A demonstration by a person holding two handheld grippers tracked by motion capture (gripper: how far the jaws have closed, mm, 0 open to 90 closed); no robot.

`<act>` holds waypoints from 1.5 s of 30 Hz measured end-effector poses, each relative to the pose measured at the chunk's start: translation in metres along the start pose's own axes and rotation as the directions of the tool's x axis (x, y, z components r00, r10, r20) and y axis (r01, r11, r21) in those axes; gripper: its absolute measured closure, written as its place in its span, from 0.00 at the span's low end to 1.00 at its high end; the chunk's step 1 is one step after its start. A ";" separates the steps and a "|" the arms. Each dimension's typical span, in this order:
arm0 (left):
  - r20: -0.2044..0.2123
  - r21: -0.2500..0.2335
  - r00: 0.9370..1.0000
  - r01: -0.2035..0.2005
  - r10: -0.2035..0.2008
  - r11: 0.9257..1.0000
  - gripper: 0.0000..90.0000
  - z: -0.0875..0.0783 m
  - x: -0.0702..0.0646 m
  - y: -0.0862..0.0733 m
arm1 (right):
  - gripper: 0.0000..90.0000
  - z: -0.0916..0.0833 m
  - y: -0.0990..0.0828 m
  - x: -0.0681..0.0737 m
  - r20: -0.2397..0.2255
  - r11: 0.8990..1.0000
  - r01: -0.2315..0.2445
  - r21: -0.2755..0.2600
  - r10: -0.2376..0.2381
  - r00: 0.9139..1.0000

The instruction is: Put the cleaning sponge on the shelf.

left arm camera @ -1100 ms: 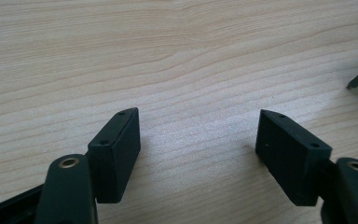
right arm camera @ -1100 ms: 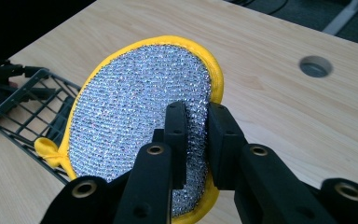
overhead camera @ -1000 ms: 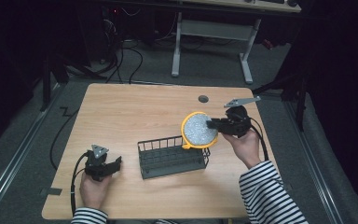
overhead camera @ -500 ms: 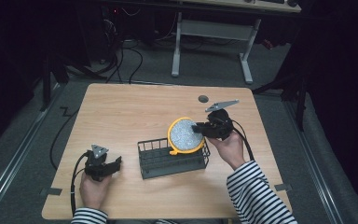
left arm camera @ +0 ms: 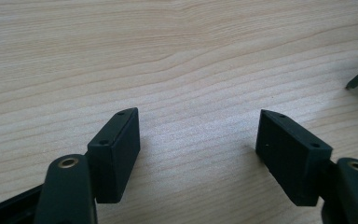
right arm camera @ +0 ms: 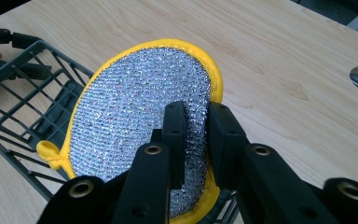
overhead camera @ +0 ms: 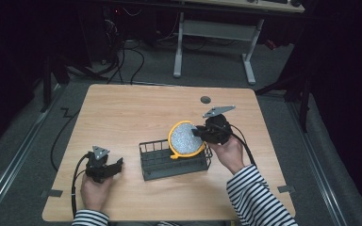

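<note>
The left gripper (overhead camera: 104, 167) is at the front left of the table (overhead camera: 132, 113), in the person's left hand (overhead camera: 94, 190). In the left gripper view its jaws stand wide apart w/ only bare wood between them; nothing is held. It sits low over the table, but I cannot tell if it touches.

Near the middle is a dark wire basket (overhead camera: 174, 160), standing on the table. A round scrubber (overhead camera: 186, 139), silver mesh w/ yellow edge and a small yellow loop, is over the basket's right part, tilted up on its edge. Its lower edge is at the basket rim; if it touches the wire or not, cannot tell.

To the right, the right gripper (overhead camera: 201, 133), in the right hand (overhead camera: 228, 150), is closed on the scrubber: in the right gripper view both jaws pinch the scrubber's (right arm camera: 144, 121) near edge, only a thin gap between them. The basket (right arm camera: 23, 98) lies to the left, below the scrubber.
</note>
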State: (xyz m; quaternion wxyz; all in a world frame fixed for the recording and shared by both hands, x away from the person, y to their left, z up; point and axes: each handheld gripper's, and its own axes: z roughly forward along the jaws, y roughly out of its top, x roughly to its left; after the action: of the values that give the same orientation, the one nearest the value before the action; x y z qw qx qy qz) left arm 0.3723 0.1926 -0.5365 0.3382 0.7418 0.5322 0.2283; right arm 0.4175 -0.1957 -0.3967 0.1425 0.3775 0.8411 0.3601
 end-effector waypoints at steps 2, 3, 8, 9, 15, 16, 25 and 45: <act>-0.003 0.001 1.000 -0.003 0.003 1.000 0.35 0.000 0.000 0.000 | 0.87 0.001 -0.003 -0.001 -0.005 1.000 -0.004 0.005 0.004 1.000; -0.005 0.003 1.000 -0.005 0.005 1.000 0.35 0.000 -0.001 0.000 | 0.87 0.002 -0.005 -0.001 -0.007 1.000 -0.008 0.008 0.008 1.000; -0.005 0.003 1.000 -0.006 0.006 1.000 0.35 0.000 -0.001 0.000 | 0.86 0.001 -0.008 -0.002 -0.017 1.000 -0.007 0.012 0.008 1.000; -0.005 0.003 1.000 -0.006 0.006 1.000 0.34 0.000 -0.001 0.000 | 0.86 0.001 -0.008 -0.001 -0.016 1.000 -0.002 0.014 0.002 1.000; -0.005 0.003 1.000 -0.006 0.006 1.000 0.34 0.000 -0.001 0.000 | 0.86 0.001 -0.011 -0.001 -0.020 1.000 -0.001 0.024 0.002 1.000; -0.005 0.003 1.000 -0.005 0.005 1.000 0.34 0.000 -0.001 0.000 | 0.86 0.001 -0.012 -0.001 -0.021 1.000 0.005 0.019 -0.005 1.000; -0.005 0.004 1.000 -0.006 0.006 1.000 0.34 0.000 -0.001 0.000 | 0.94 0.002 -0.024 -0.002 -0.028 0.999 0.014 0.044 -0.013 1.000; -0.006 0.002 1.000 -0.006 0.006 1.000 0.34 0.000 -0.001 0.000 | 0.69 -0.013 -0.032 -0.011 -0.045 0.998 -0.060 -0.036 0.059 0.997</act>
State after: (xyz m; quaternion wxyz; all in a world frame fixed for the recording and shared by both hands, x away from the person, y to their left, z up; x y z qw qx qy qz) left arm 0.3722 0.1916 -0.5365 0.3352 0.7430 0.5313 0.2310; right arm 0.4011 -0.2244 -0.4105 0.1205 0.3917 0.8255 0.3881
